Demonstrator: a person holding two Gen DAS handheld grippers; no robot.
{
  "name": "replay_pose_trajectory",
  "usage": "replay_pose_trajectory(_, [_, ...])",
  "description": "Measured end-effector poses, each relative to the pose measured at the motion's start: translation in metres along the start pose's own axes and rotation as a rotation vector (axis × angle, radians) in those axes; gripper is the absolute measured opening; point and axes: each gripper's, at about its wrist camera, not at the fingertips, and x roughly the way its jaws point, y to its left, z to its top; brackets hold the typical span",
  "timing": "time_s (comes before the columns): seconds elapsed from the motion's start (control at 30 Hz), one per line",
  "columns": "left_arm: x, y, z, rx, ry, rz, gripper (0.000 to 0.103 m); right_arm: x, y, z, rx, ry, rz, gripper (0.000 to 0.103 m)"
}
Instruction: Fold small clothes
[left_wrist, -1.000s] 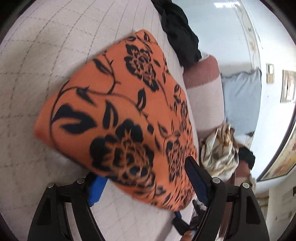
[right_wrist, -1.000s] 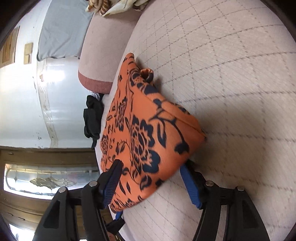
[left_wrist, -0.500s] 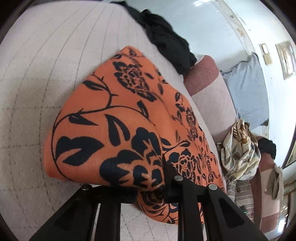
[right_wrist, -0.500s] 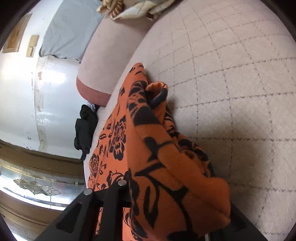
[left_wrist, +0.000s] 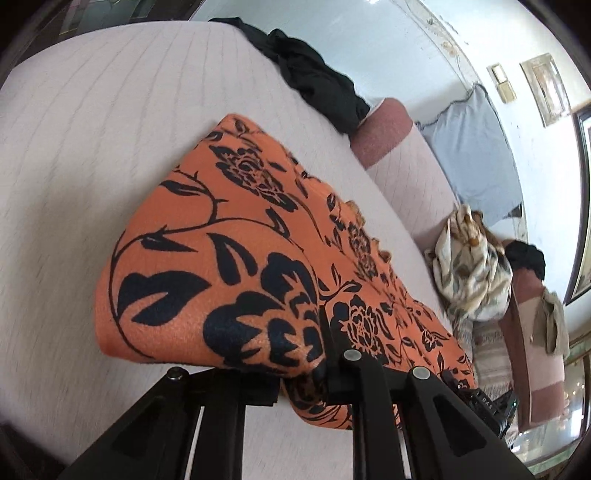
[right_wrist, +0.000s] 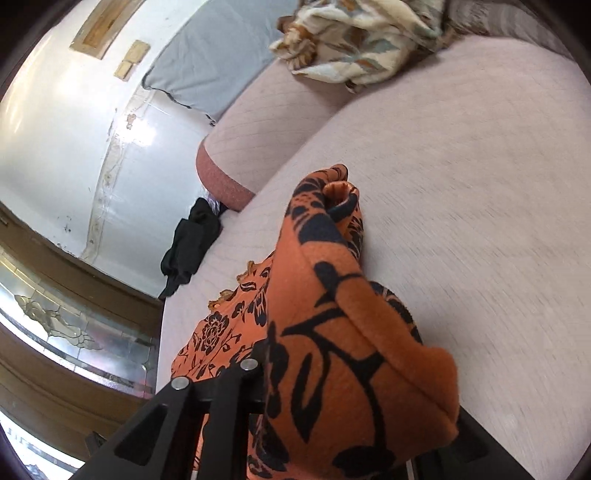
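While both grippers (left_wrist: 295, 373) (right_wrist: 332, 398) pinch the orange garment (left_wrist: 240, 266), each angles low.

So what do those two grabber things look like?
Both are black. The left gripper has flat, angular arms with triangular cut-outs and round silver screw heads on top. The right gripper has the same black arms and silver screws. No cables, markings or sleeves show. The cloth hides the tips of the jaws.
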Motion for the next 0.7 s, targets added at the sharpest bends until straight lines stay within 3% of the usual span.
replay_pose_trajectory(0.1, [-0.002, 0.009, -0.017, 0.007, 0.035, 0.030, 0.017, -0.014, -0.015, -0.016, 0.010, 0.046, -0.028, 0.016])
replay_pose_trajectory(0.17, [0.006, 0.015, -0.018, 0.016, 0.066, 0.071, 0.026, -0.013, -0.024, -0.021, 0.017, 0.099, -0.055, 0.018])
replay_pose_trajectory(0.23, [0.008, 0.026, -0.012, -0.041, 0.083, 0.023, 0.027, -0.009, -0.039, -0.020, 0.095, 0.163, -0.068, 0.023])
replay_pose_trajectory(0.33, [0.006, 0.037, -0.005, -0.109, 0.105, -0.042, 0.029, -0.015, -0.050, -0.017, 0.162, 0.184, -0.086, 0.031])
replay_pose_trajectory(0.5, [0.000, 0.047, 0.000, -0.156, 0.104, -0.076, 0.033, -0.051, -0.041, -0.017, 0.059, 0.085, -0.149, 0.038])
replay_pose_trajectory(0.53, [-0.002, 0.050, 0.000, -0.161, 0.102, -0.077, 0.034, -0.060, -0.039, -0.018, 0.040, 0.059, -0.175, 0.047])
replay_pose_trajectory(0.6, [-0.003, 0.053, 0.000, -0.178, 0.098, -0.087, 0.034, -0.079, -0.038, -0.016, 0.019, -0.013, -0.243, 0.056])
replay_pose_trajectory(0.7, [-0.007, 0.055, 0.003, -0.180, 0.082, -0.084, 0.034, -0.102, -0.025, -0.015, -0.037, -0.122, -0.272, 0.056])
